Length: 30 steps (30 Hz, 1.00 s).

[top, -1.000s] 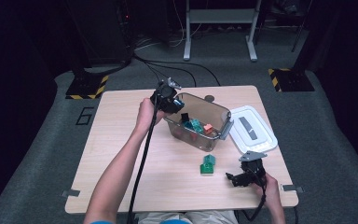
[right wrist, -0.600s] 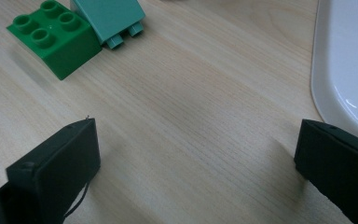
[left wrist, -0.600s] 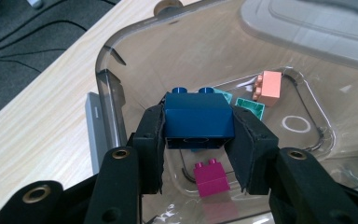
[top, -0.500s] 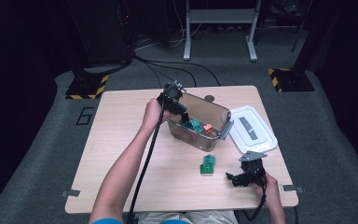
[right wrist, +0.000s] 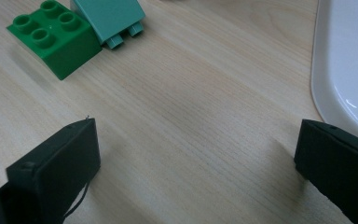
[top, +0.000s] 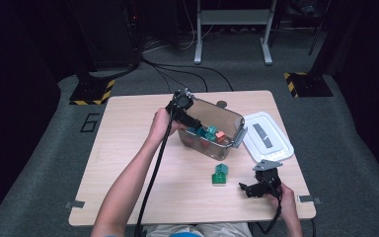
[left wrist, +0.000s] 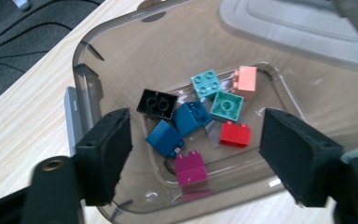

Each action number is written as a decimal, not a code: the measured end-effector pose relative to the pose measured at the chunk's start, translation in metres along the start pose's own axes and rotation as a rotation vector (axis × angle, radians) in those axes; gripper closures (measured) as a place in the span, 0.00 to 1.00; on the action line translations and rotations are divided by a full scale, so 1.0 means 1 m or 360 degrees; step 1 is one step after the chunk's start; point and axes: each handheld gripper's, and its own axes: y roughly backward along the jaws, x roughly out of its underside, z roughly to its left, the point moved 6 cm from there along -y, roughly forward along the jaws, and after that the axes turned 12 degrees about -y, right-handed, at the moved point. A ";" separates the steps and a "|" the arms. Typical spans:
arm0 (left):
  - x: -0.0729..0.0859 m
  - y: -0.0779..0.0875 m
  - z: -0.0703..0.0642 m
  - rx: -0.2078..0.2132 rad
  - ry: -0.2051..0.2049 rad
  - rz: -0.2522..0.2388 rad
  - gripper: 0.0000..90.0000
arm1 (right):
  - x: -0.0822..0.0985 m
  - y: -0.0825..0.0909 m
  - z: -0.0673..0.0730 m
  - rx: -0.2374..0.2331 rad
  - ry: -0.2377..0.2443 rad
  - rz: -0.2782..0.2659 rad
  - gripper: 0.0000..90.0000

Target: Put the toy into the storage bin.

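Bricks (left wrist: 193, 123) in clear bin (left wrist: 88, 79); left gripper (left wrist: 193, 154) above, jaws just opened.

The place looked like a lab or test room set up for recording. A pale wooden table (top: 128, 163) stood on grey carpet (top: 44, 168) in a dim room. Black cables (top: 177, 74) ran across the floor behind it. Dark stands rested on bases edged with yellow-and-black hazard tape (top: 93, 92). A grey metal frame (top: 232, 29) stood at the back. A number six (top: 90, 122) was marked on the carpet.
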 end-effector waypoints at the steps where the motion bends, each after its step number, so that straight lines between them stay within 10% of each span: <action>1: 0.001 0.003 -0.002 -0.0003 -0.0011 -0.0008 0.24 | 0.000 0.000 0.000 0.0000 0.0000 0.0000 0.00; 14: 0.022 0.023 -0.032 0.0020 -0.0077 -0.0064 0.15 | 0.000 0.000 0.000 0.0000 0.0001 0.0000 0.00; 30: 0.053 0.011 -0.072 0.0108 -0.0070 -0.0104 0.11 | 0.000 0.000 0.000 0.0000 0.0000 0.0000 0.00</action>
